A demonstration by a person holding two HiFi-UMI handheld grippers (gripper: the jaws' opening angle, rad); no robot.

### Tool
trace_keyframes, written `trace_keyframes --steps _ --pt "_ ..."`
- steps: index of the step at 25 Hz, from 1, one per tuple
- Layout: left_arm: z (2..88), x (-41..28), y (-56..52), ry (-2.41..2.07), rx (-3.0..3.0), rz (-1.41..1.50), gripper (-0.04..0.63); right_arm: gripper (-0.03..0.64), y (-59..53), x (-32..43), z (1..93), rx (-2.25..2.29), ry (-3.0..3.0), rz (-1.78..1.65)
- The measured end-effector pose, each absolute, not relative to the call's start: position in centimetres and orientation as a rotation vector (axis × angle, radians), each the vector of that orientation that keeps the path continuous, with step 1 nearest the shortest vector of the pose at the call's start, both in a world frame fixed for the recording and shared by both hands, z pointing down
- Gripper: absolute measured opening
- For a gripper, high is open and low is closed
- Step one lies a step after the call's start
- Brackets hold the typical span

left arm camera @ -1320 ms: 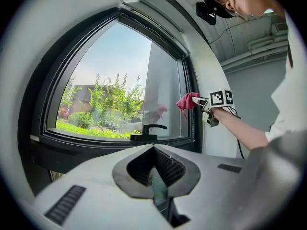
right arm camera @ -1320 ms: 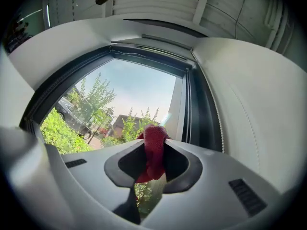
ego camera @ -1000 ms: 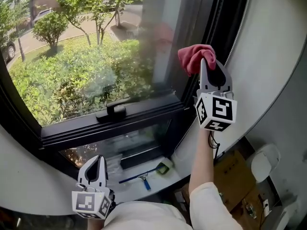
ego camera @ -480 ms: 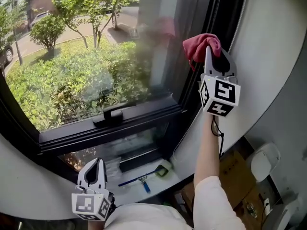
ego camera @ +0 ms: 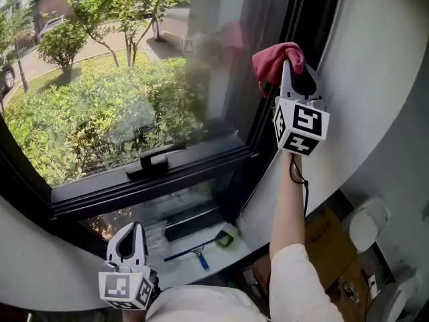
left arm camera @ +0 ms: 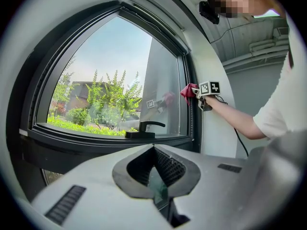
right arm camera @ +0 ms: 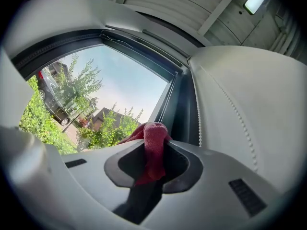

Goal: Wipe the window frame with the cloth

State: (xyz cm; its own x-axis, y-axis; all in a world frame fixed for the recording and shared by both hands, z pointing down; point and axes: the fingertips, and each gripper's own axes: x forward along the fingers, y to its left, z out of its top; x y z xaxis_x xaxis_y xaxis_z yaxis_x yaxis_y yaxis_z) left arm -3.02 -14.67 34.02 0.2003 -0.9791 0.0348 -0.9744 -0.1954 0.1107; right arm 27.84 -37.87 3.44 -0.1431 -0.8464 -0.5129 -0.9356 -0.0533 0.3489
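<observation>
Sunlit greenery fills the glass inside the dark window frame (ego camera: 261, 129). Your right hand-held gripper (ego camera: 289, 64) is raised and clamped on the red cloth (ego camera: 273, 59), which bunches past its tips against the frame's right upright. Your left hand-held gripper (ego camera: 131, 228) hangs low, jaws together, empty

place: indoor room | evidence: dark window frame (ego camera: 194, 166), garden (ego camera: 100, 113) outside (shrubs, trees), cardboard box (ego camera: 325, 237)
</observation>
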Motion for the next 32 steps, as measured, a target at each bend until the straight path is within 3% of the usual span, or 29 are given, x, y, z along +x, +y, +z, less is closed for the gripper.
trace_keyframes --steps 32 --pt "34.2 -1.9 -14.6 -1.923 2.351 -0.045 0.008 0.087 -38.2 28.1 7.7 -1.922 2.121 0.888"
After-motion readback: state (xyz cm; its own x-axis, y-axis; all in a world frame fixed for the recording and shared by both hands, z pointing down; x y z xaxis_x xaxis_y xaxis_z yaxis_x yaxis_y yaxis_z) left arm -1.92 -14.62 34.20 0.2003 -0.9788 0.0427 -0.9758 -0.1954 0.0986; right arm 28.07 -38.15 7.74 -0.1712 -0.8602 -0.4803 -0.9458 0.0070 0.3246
